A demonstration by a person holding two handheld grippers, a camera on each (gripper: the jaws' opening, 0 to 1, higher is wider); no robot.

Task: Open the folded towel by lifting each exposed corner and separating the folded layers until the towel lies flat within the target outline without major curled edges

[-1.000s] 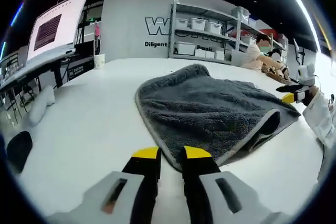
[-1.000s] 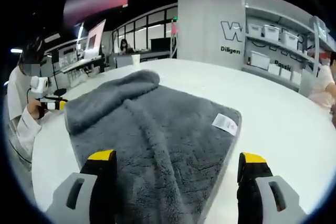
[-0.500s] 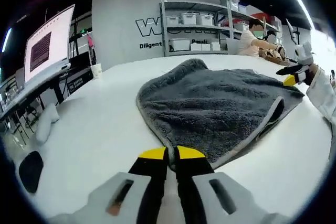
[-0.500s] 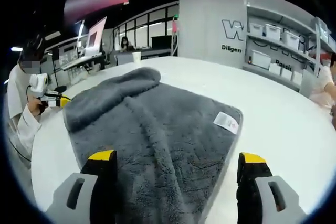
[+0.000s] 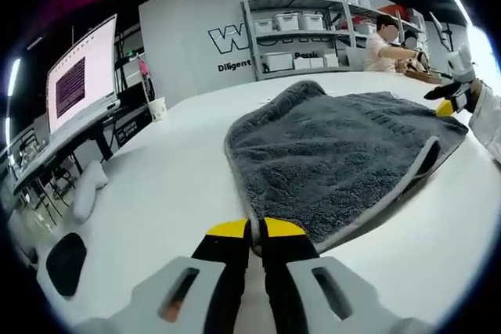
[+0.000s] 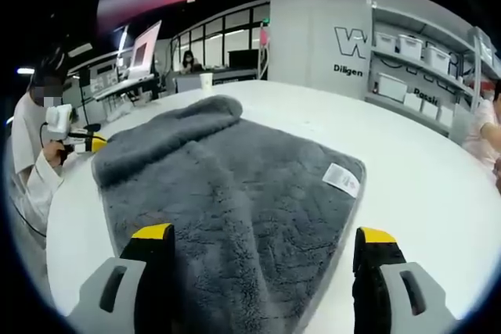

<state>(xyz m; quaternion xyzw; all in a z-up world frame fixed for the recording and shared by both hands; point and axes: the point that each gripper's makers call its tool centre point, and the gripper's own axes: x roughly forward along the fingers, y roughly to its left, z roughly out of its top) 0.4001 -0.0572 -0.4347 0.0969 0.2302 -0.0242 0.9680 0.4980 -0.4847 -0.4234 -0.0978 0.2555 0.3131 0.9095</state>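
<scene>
A grey fluffy towel (image 5: pixel 337 146) lies on the white table (image 5: pixel 156 185), with a fold rising along its right side. My left gripper (image 5: pixel 252 228) is shut on the towel's near corner, whose pale hem runs down between the yellow tips. My right gripper (image 6: pixel 264 234) stands wide open low over the towel (image 6: pixel 227 185), the cloth lying between its two jaws. A white tag (image 6: pixel 342 179) sits near the towel's right edge. The right gripper (image 5: pixel 450 105) shows at the towel's far corner, and the left gripper (image 6: pixel 82 143) shows at the towel's left corner.
A paper cup (image 5: pixel 159 107) stands on the table behind the towel. A monitor (image 5: pixel 78 76) is at the left, and shelves with bins (image 5: pixel 297 17) line the back wall. A person (image 5: pixel 387 41) sits at the far end. Bare table (image 6: pixel 423 185) surrounds the towel.
My left jaws have shut on the towel's near corner, having been slightly apart a second ago. The left view has shifted a little. My right gripper stays open over the towel.
</scene>
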